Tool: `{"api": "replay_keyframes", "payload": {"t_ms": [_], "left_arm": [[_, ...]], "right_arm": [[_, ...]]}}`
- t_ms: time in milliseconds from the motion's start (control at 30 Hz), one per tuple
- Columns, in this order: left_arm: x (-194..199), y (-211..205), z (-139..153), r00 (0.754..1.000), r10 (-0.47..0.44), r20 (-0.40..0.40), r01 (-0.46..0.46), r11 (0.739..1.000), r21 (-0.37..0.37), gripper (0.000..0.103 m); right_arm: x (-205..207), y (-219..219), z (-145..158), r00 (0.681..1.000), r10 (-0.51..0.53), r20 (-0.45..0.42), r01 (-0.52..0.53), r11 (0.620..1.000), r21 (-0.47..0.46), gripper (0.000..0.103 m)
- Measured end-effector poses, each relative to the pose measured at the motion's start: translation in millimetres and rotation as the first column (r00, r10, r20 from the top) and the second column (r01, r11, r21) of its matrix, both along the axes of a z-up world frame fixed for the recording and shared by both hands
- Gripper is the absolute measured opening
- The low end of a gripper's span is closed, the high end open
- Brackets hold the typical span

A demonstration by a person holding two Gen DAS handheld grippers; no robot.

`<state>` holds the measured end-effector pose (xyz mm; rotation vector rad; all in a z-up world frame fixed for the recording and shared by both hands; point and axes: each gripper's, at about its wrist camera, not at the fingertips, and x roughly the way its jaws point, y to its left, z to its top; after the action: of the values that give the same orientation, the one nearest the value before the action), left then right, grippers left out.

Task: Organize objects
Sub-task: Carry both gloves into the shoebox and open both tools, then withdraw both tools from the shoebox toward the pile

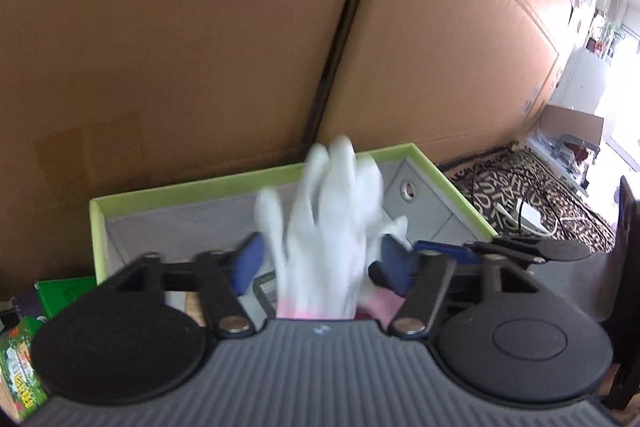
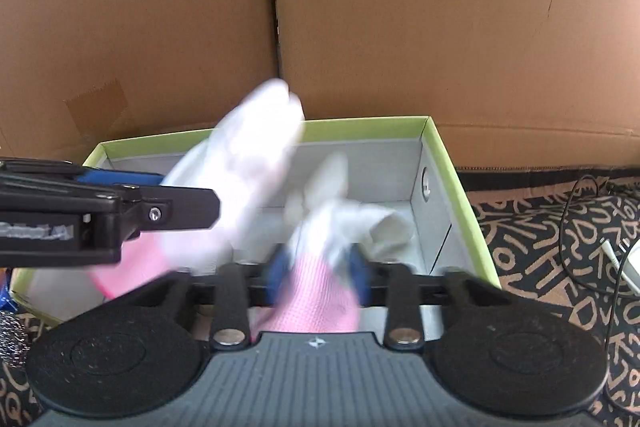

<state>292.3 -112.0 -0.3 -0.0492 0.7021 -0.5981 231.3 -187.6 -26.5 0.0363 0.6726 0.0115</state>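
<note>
Daylit fisheye frames, gloves (image 1: 328,223) motion-blurred (window (image 1: 624,27) overexposed).

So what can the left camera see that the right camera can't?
Only the left view shows green packets at the bottom left and a bright room far right. Only the right view shows the left gripper from the side. Both show white gloves with pink cuffs over the green-rimmed box, with cardboard behind.

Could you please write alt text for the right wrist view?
The right gripper has a white, pink-cuffed glove between its blue pads over a green-rimmed box. The left gripper reaches in beside another glove.
</note>
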Motion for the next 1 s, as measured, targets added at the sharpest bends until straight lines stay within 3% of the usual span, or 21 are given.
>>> {"api": "replay_keyframes", "payload": {"t_ms": [33,100,167,333,633,800,1000], "left_arm": [[-0.9,1.4,0.3,1.0,0.008,0.012,-0.008,1.0,-0.005,0.082],[-2.3,5.5,2.9,0.999,0.028,0.019,-0.028,0.999,-0.021,0.102],[-4.0,10.8,5.2,0.998,0.057,0.02,-0.056,0.997,-0.048,0.103],[-17.1,25.1,17.4,0.997,0.071,-0.007,-0.072,0.995,-0.072,0.103],[-91.5,75.4,59.3,0.992,0.082,0.101,-0.07,0.991,-0.115,0.103],[-147.2,115.0,65.1,0.959,0.193,0.208,-0.178,0.98,-0.087,0.103],[-197.6,169.7,48.7,0.925,0.294,0.241,-0.289,0.956,-0.059,0.103]], "right_arm": [[-2.6,0.4,-0.2,1.0,0.0,0.016,0.001,1.0,-0.004,0.06],[-6.5,-0.7,-0.3,0.999,0.01,0.042,-0.01,1.0,-0.004,0.066],[-8.8,-4.1,-0.6,0.999,0.02,0.05,-0.02,1.0,0.007,0.072],[-27.8,-5.1,6.0,0.996,0.001,0.087,-0.003,1.0,0.03,0.074],[-84.0,13.3,52.3,0.971,0.003,0.238,-0.021,0.997,0.077,0.084],[-121.0,28.6,58.0,0.96,0.005,0.279,-0.049,0.987,0.15,0.087],[-156.3,67.8,42.1,0.95,0.044,0.308,-0.102,0.979,0.176,0.088]]}}
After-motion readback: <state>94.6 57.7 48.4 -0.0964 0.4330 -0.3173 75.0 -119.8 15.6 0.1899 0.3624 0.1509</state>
